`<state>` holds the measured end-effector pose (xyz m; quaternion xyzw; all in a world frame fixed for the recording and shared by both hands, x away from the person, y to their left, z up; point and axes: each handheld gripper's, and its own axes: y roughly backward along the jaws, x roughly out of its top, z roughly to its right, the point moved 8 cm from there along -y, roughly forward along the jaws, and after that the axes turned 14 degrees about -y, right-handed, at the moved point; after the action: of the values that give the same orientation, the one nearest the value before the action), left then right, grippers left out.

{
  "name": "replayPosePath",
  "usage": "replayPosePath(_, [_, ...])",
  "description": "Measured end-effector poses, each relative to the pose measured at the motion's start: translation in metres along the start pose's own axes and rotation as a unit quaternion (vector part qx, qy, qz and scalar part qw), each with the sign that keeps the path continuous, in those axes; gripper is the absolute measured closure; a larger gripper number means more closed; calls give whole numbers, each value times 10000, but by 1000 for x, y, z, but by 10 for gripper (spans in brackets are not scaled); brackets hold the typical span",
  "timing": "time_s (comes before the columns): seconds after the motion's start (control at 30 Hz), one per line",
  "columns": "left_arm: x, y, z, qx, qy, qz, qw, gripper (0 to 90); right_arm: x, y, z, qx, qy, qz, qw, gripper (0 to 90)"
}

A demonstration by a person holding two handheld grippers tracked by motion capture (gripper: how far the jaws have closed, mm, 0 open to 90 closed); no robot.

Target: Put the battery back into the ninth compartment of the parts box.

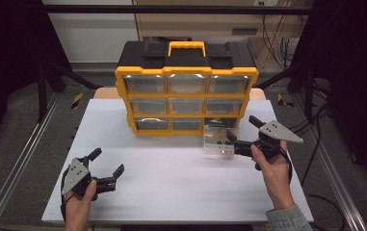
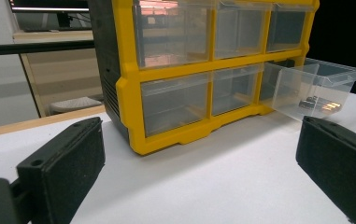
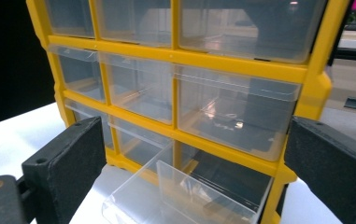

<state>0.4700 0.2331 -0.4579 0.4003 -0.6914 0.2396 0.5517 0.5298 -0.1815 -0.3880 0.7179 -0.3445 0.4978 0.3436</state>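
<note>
Clear plastic drawer [image 1: 218,138], pulled out of the bottom right slot of the yellow organizer [image 1: 186,98], looks light, thin-walled and slick; its front lip is the best place to pinch. Right tool [image 1: 242,133] stands wide just beside it, holding nothing; left tool [image 1: 108,163] hangs wide over the counter [image 1: 171,192]. Left gripper view reveals small dark parts [image 2: 319,103] inside; high view places both hands.

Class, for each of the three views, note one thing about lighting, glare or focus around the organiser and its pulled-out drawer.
High view: white glare streaks the organiser's top drawers; surroundings dark. Left gripper view: reddish reflection on an upper drawer; the near jaws are soft. Right gripper view: the open drawer is sharp, with a pale reflection in the drawer above.
</note>
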Motion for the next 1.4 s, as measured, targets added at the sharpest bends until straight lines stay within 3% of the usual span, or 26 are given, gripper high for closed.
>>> replayPosePath(0.63, [0, 1, 0, -38, 50, 31, 10000, 11, 11, 13, 9, -69, -15, 130, 9999, 37])
replayPosePath(0.87, [1, 3, -1, -21, 39, 66, 10000, 11, 14, 17, 10, -76, 27, 154, 9998, 42])
replayPosePath(0.97, [1, 3, -1, -30, 50, 64, 10000, 11, 16, 17, 8, -11, -87, 216, 9997, 45])
replayPosePath(1.0, [1, 3, -1, -29, 40, 67, 10000, 11, 16, 17, 6, -9, -14, 210, 9998, 46])
replayPosePath(1.13, [3, 4, 0, -44, 38, 107, 9999, 11, 16, 20, 4, 35, 98, 193, 9998, 45])
replayPosePath(1.4, [5, 6, 0, -113, 30, 230, 9997, 9, 7, 35, 14, 1, 0, 197, 9998, 46])
